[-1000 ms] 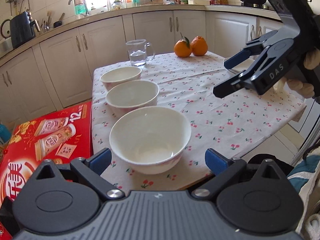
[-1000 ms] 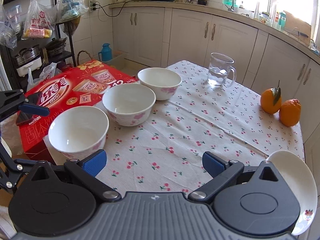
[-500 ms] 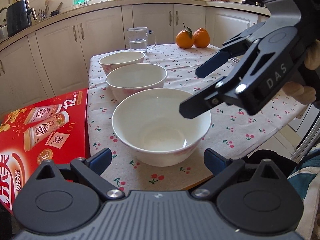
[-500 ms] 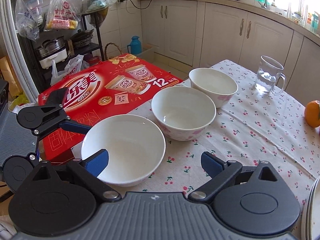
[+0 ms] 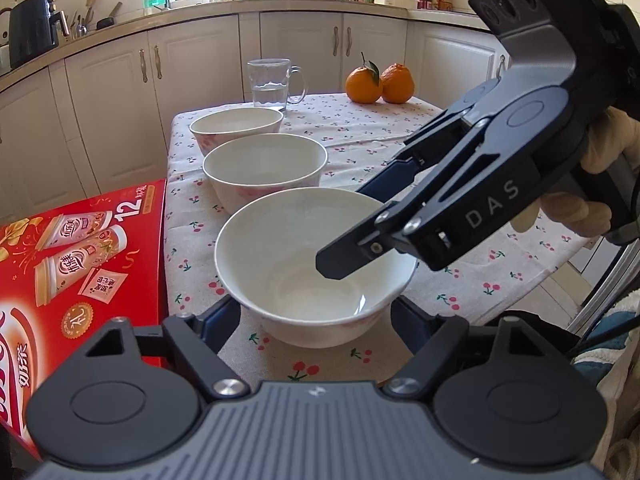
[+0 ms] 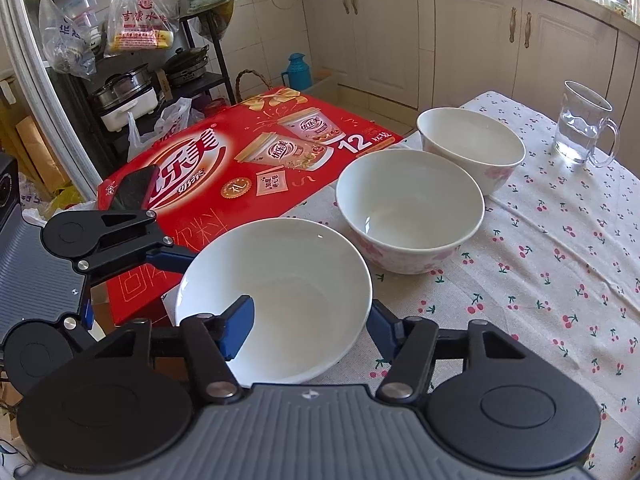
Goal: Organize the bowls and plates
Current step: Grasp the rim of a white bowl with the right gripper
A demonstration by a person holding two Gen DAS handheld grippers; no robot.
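1. Near bowl (image 5: 316, 264) sits at the edge of the surface (image 5: 472, 280), closest to both cams; mid bowl (image 5: 264, 168) and far bowl (image 5: 236, 124) lined up behind it, rims nearly touching.
2. L gripper (image 5: 316, 316): jaws closing, much narrower vs 1 s ago. Near bowl is between them, a blue pad each side low on its outer wall. Contact looks likely but can't confirm from the left cam.
3. R gripper (image 6: 310, 326): jaws closing too, were wide 1 s ago. Left finger's pad now inside the near bowl (image 6: 276, 300), right pad outside the rim, so the wall is between them. Firm pinch or not: can't tell.
4. R gripper (image 5: 360, 220) in left cam: 1 s ago up high at right, clear of the bowls; now reaches in over the near bowl's right rim, one finger tip inside.
5. L gripper (image 6: 168, 258) in right cam: at the near bowl's far-left side, blue finger right against the wall.
6. Near bowl fills more of both views than before; same spot on the surface.
7. Unchanged: glass mug (image 5: 272, 84) w/ water, two oranges (image 5: 378, 84) at far end, red box (image 6: 240, 168) beside the surface.
8. Plate seen at right edge of right cam 1 s ago is out of frame now.
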